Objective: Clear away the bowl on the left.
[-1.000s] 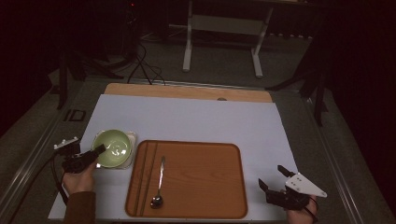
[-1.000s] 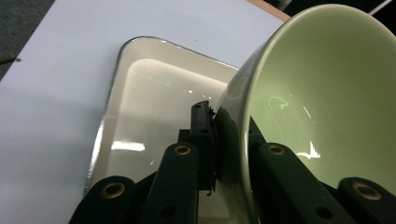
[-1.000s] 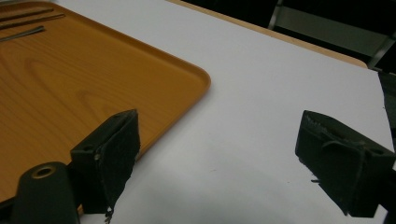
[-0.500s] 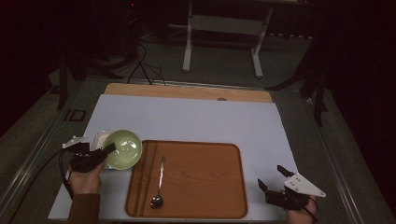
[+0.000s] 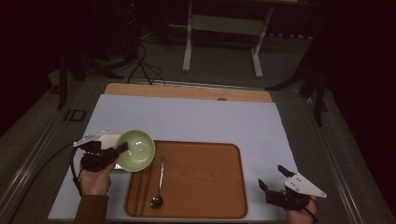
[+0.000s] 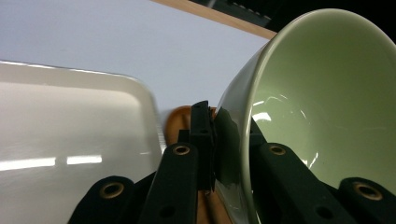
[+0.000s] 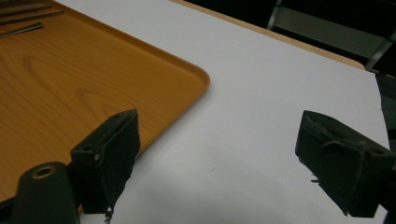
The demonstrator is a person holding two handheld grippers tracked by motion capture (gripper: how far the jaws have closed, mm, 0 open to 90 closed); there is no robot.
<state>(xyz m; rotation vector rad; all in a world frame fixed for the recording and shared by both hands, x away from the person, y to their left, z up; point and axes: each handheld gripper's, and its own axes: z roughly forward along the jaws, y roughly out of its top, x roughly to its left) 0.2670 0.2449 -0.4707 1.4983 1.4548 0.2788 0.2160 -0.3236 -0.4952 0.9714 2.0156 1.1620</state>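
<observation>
My left gripper (image 5: 122,148) has its jaws pinched on the rim of the green bowl (image 5: 137,150), one jaw inside and one outside the wall. The bowl tilts, lifted off the counter (image 5: 210,119) near its left edge, above the left rim of the wooden tray (image 5: 205,182) and just beside the white dish (image 5: 105,138). My right gripper (image 5: 272,183) sits near the front right corner, jaws wide apart, holding nothing.
</observation>
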